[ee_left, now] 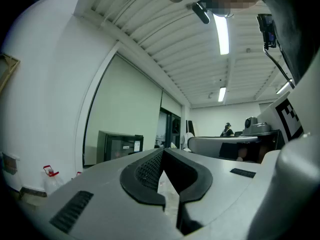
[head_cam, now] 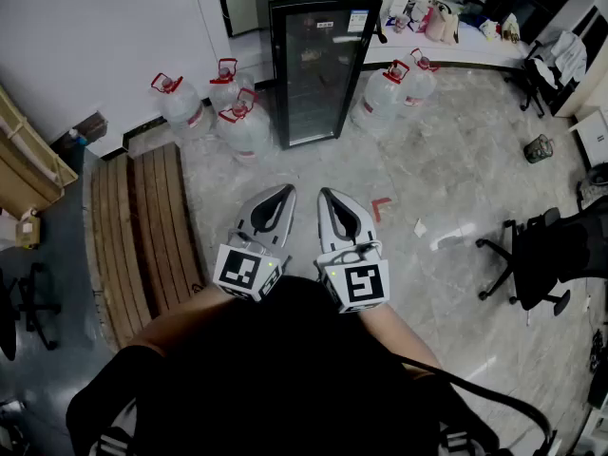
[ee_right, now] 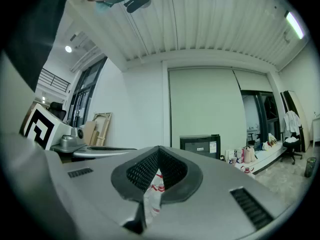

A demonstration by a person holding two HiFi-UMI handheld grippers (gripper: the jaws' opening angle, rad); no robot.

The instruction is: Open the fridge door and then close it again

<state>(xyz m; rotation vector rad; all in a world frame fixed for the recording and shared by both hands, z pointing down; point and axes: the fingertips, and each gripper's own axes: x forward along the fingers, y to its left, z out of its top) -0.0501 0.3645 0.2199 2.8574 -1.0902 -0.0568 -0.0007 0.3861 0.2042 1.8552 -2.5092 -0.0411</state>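
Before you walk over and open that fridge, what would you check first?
1. Door of the fridge shut: ok, it looks closed.
2. Within reach: not ok, the fridge stands well across the floor.
3. Nothing held by the left gripper or the right gripper: ok.
4. Jaws apart to take the door: not ok, both pairs are together.
5. The water jugs out of the door's swing: cannot tell, they stand close on both sides.
6. Handle spotted: cannot tell.

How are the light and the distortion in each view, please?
Head view: dim, dark at the corners, a pale glare on the floor, fridge sharp. Left gripper view: strong fisheye bend, ceiling lamp blown out white. Right gripper view: same bend, black round border, even light.
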